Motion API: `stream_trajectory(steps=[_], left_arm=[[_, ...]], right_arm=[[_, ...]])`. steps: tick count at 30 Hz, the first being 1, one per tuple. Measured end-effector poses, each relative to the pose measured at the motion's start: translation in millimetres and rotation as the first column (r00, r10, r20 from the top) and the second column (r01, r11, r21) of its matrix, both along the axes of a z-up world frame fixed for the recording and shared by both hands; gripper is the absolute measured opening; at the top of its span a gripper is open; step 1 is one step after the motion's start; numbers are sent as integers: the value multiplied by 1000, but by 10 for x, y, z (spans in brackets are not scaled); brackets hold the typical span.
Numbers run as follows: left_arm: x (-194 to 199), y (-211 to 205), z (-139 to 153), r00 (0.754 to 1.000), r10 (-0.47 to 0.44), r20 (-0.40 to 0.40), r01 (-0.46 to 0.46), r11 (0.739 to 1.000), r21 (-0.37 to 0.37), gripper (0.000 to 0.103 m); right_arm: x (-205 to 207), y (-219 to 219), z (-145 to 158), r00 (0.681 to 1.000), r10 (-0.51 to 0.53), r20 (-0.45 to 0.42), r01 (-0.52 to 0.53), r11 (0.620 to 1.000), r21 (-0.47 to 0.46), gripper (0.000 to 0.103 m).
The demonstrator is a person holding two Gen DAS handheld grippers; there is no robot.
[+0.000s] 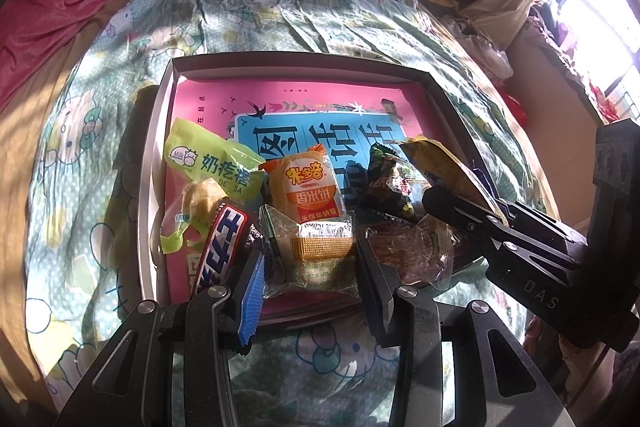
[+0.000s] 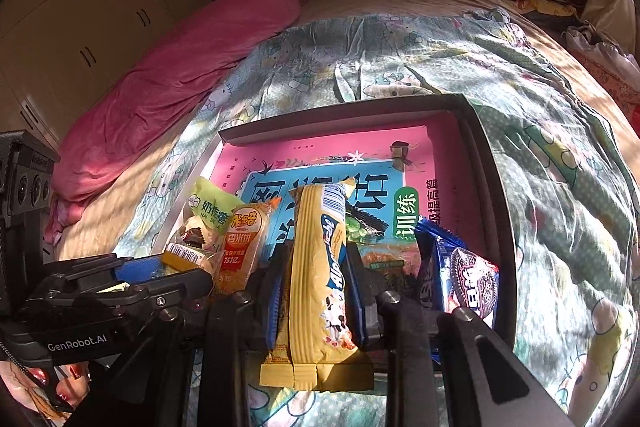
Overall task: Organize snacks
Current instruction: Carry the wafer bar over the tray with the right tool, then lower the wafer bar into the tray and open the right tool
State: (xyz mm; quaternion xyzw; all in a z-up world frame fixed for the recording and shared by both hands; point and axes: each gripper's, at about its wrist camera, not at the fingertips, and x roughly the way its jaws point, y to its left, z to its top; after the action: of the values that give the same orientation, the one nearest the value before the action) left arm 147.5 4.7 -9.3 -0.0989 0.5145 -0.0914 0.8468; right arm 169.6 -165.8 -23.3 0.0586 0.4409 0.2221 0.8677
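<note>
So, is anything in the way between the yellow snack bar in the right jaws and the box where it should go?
Nothing visible blocks it. The right gripper holds the yellow snack bar above the near edge of the box. Snacks crowd the near part; the pink book farther in lies bare.

— Where is the box [image 1: 298,61] sitting?
— It is lying on the bed [image 1: 100,163]. A book [image 1: 304,95] is lying in it, and snacks [image 1: 308,187] are piling on the book's near end.
</note>
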Motion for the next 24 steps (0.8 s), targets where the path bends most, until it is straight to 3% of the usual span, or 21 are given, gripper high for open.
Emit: stream_trajectory(steps=[11,20,24], left_arm=[[15,-12,-7,1000,0,-5,0,1000,6,44],[43,-38,4,1000,1,-7,0,1000,17,44],[45,-43,20,1000,2,-2,-2,1000,24,44]], right_arm=[[-4,-37,29,1000,-21,19,22,999,-29,29],[-47,-31,75,999,-21,42,23,998,-62,36],[-72,-48,98,998,-26,53,29,998,-62,45]])
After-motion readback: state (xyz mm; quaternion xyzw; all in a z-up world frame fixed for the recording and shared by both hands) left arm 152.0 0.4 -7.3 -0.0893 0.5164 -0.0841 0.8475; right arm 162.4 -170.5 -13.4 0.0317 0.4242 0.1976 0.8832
